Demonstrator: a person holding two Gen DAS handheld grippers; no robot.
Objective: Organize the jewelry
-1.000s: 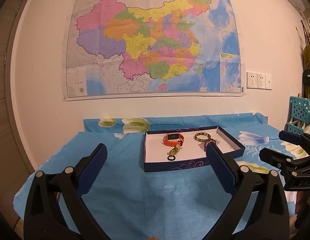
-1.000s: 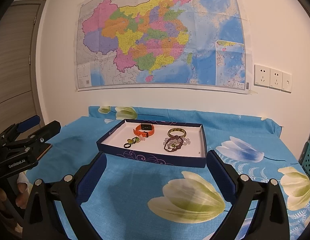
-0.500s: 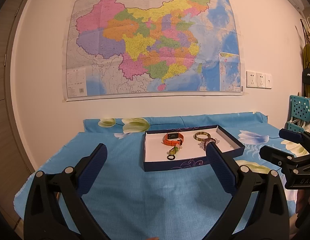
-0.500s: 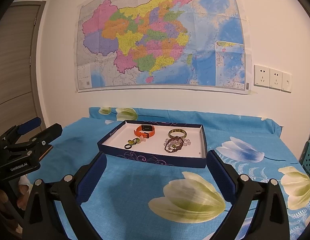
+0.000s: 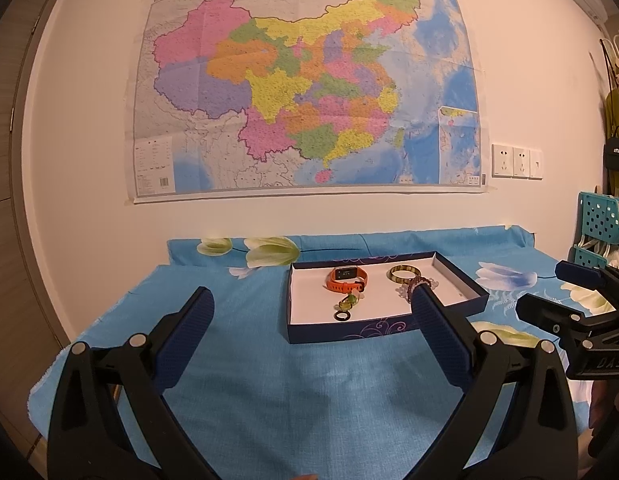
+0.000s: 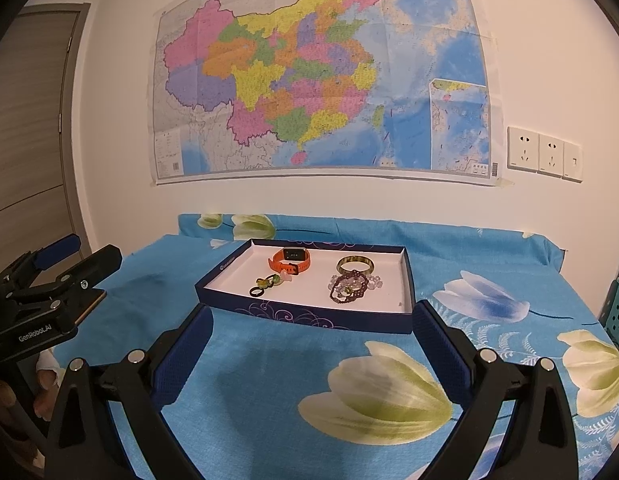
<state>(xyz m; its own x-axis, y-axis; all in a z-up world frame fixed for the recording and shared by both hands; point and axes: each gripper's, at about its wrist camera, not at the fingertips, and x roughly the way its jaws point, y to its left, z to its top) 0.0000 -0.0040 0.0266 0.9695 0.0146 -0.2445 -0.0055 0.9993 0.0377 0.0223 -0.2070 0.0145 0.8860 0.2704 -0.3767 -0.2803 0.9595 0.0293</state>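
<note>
Essentially nothing has shifted over the last second: both views match the earlier pictures apart from a slight drift of the cameras, so the scene is at rest. The table (image 6: 269,380), under a blue cloth printed with tulips, fills the lower half of both views, with a wall map (image 6: 321,68) at 12 o'clock. The dark blue box (image 6: 309,316), open-topped with a white floor, sits at about 12 o'clock from the right gripper (image 6: 311,354) and at about 1 o'clock from the left gripper (image 5: 311,338). Both grippers hang low over the cloth, well short of the box, fingers spread wide, nothing between them; each shows at the edge of the other's view. All the jewelry in view lies inside the box: the orange watch (image 6: 290,261) at the far middle, the beaded bracelets (image 6: 351,286) in a loose heap toward 3 o'clock within the box, the greenish bangle (image 6: 355,265) just behind that heap, and the small green pendant with its black ring (image 6: 264,285) in front of the watch. Judgement: no piece lies on the cloth, which fits pieces already gathered in; it fits equally a box yet to be sorted or emptied. The stillness does not settle which.
</note>
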